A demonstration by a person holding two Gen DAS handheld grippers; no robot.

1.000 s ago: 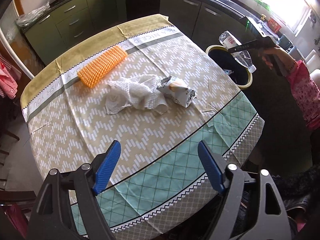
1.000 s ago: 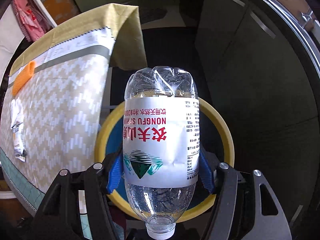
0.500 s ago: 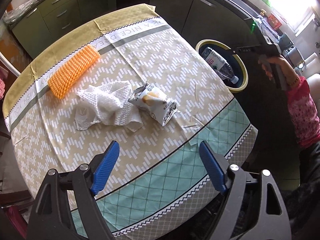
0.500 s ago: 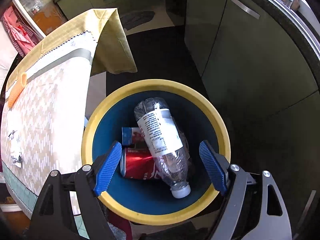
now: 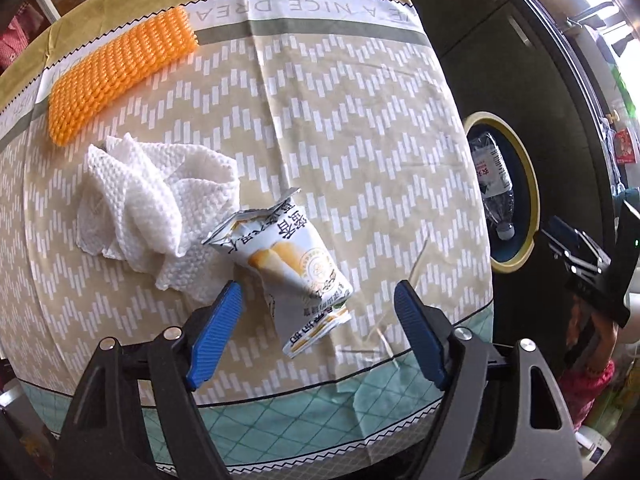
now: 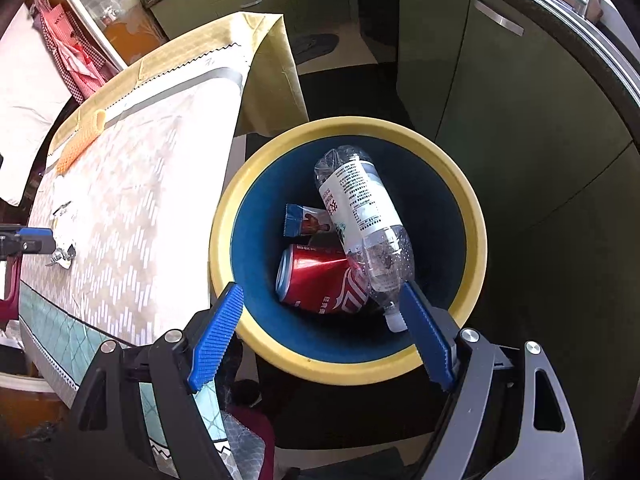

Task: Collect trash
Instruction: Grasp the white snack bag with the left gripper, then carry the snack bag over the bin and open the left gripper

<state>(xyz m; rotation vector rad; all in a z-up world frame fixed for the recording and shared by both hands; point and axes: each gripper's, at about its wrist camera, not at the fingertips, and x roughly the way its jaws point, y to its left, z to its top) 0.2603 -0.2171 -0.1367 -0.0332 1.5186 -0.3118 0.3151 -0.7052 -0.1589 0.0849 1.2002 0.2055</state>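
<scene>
Bottle lies in bin w/ can, poss. a wrapper; right gripper jaws wide, empty; left gripper jaws wide over snack packet on worktop.

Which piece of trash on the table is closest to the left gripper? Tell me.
The torn snack wrapper. Its lower end lies between the open fingers of the left gripper. The crumpled white paper towel lies beside it farther left, and the orange mesh sleeve farthest back.

Black hand-held gripper, blue ribbed pads

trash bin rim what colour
Yellow rim, dark blue inside; clearest in the right wrist view.
</scene>
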